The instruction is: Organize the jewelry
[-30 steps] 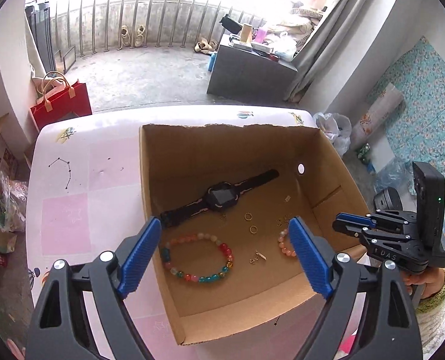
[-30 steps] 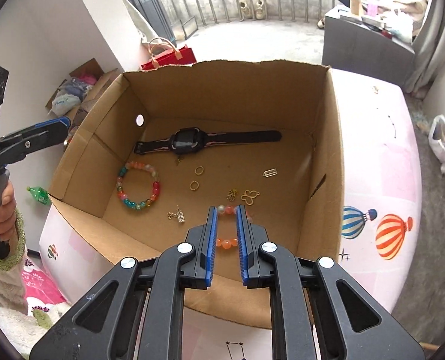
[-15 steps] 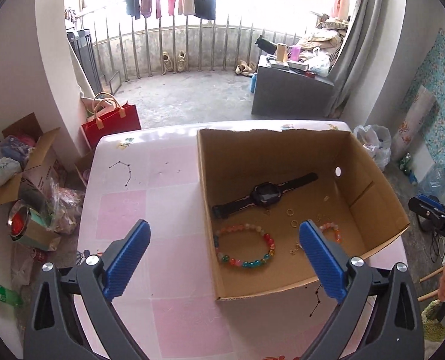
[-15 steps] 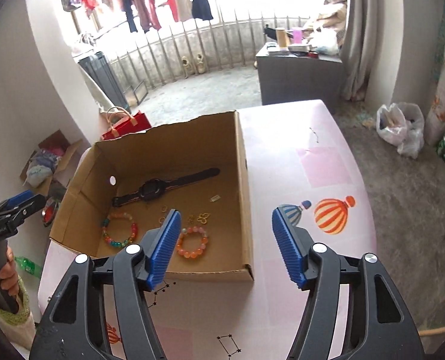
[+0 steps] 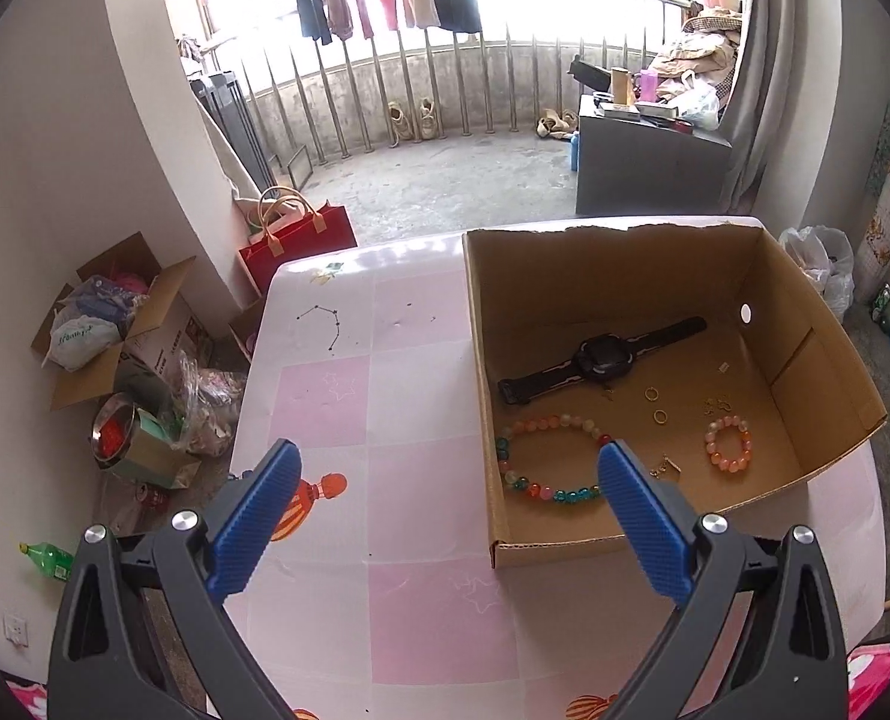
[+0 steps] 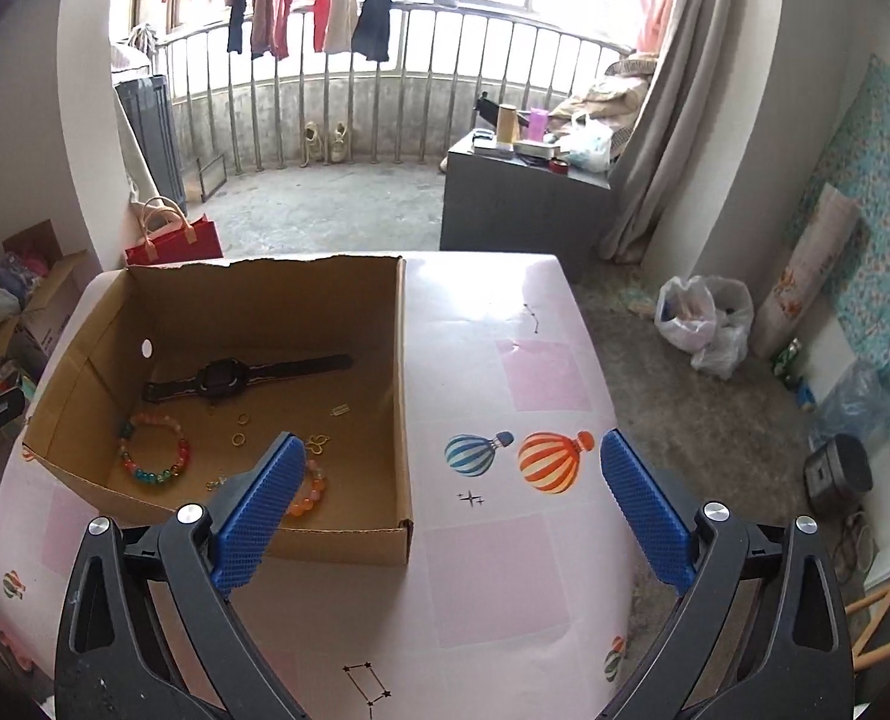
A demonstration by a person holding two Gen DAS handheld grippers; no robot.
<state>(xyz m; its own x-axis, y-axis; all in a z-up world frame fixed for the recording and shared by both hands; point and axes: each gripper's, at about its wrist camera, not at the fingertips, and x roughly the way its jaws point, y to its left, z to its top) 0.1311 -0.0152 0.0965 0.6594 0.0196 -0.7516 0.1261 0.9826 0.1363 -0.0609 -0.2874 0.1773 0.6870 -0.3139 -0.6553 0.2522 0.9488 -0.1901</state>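
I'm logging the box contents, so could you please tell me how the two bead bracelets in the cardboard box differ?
The multicoloured bead bracelet forms a clearly larger loop than the orange bead bracelet. The multicoloured one mixes peach, red, green and blue beads; the orange one is orange with a few pale beads. The multicoloured one lies near the box's left wall, below the black watch; the orange one lies further right. Both lie flat on the floor of the cardboard box, ungripped.
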